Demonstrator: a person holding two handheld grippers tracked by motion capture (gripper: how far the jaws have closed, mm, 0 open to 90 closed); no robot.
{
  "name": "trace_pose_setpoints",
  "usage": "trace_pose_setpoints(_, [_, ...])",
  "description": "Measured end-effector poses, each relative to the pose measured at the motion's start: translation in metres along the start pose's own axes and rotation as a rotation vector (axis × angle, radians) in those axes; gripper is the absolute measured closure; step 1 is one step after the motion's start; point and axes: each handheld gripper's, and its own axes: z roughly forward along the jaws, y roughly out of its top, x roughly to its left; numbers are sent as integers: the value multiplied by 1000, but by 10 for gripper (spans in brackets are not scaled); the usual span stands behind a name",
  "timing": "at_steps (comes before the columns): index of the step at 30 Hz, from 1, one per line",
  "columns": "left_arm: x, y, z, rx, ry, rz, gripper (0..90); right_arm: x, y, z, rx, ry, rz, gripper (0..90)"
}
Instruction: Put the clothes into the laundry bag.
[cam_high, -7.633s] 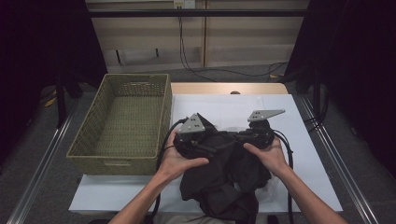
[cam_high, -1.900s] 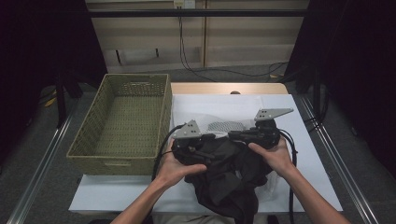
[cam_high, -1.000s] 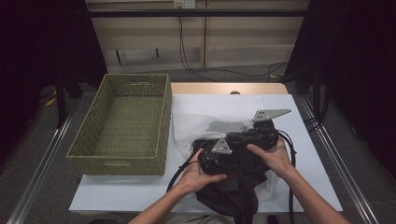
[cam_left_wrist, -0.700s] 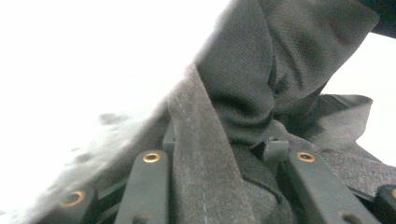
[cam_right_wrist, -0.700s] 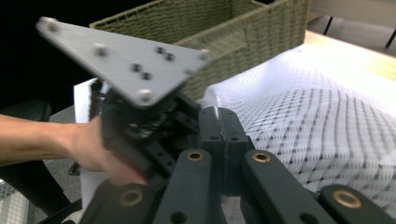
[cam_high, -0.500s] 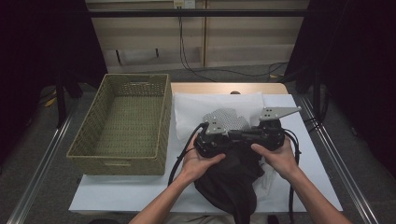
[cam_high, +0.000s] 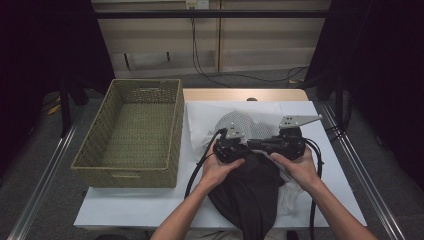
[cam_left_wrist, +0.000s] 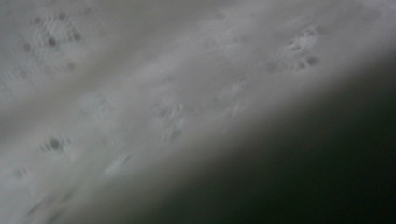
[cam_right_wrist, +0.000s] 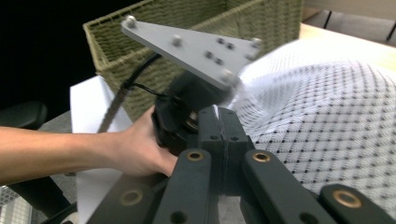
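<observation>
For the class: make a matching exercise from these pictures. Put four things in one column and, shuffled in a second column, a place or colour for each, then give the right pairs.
Things:
1. woven basket
2. white mesh bag
3. dark garment
4. right gripper

Descriptions:
A. black fabric under both hands, hanging over the near table edge
B. olive green, at the table's left end
C. jaws pressed together
D. white with a dotted net pattern, beyond the grippers

Pairs: 1-B, 2-D, 3-A, 4-C
</observation>
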Motion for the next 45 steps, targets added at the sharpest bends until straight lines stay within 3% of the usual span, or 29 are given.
trace_pose_setpoints(2, [-2, 0, -2, 13, 5, 21, 581, -4, -5, 1, 12, -3, 13, 900])
trace_pose_setpoints(3, [-3, 1, -3, 11, 4, 39, 501, -8, -8, 3, 20, -6, 22, 899])
trace_pose_setpoints(4, [-4, 1, -4, 14, -7, 45, 501, -8, -8, 3, 20, -6, 22, 899])
trace_pose_setpoints(9, [-9, 7, -21, 12, -70, 29, 306, -10, -10, 5, 27, -3, 28, 900])
trace_pose_setpoints(11, [-14, 10, -29, 22, -77, 65, 266, -10, -10, 7, 29, 5, 25, 899])
trace_pose_setpoints(15, [-21, 12, -48, 18, -87, 100, 243, -8, -10, 8, 29, 8, 20, 899])
trace_pose_setpoints(20, [-19, 6, -70, 28, -100, 120, 228, -6, -8, 8, 32, 3, 4, 899])
trace_pose_setpoints(23, [-19, 1, -86, 21, -91, 152, 231, -7, -9, 8, 35, 1, 9, 899])
trace_pose_setpoints(26, [-16, -6, -102, 9, -75, 159, 217, -8, -9, 8, 34, 2, 9, 898])
trace_pose_setpoints(28, [-11, -14, -109, 6, -67, 131, 206, -7, -9, 8, 32, 1, 7, 899])
trace_pose_setpoints(30, [-5, -24, -107, 20, -38, 115, 188, -7, -8, 8, 33, 1, 2, 898])
trace_pose_setpoints(31, [-4, -27, -104, 38, -44, 102, 180, -7, -8, 8, 32, 2, 1, 899])
trace_pose_setpoints(32, [-4, -29, -100, 54, -55, 113, 169, -7, -8, 8, 34, 1, 2, 899])
trace_pose_setpoints(34, [-8, -31, -93, 85, -17, 160, 214, -7, -8, 10, 40, 2, 0, 898])
trace_pose_setpoints(37, [-8, -32, -83, 81, -78, 105, 213, -6, -9, 11, 45, 2, -3, 899])
trace_pose_setpoints(42, [-24, -30, -67, 117, -140, 126, 139, -6, -9, 12, 48, 4, -7, 899])
trace_pose_setpoints(45, [-26, -34, -57, 158, -145, 139, 168, -4, -9, 12, 49, 5, -10, 898])
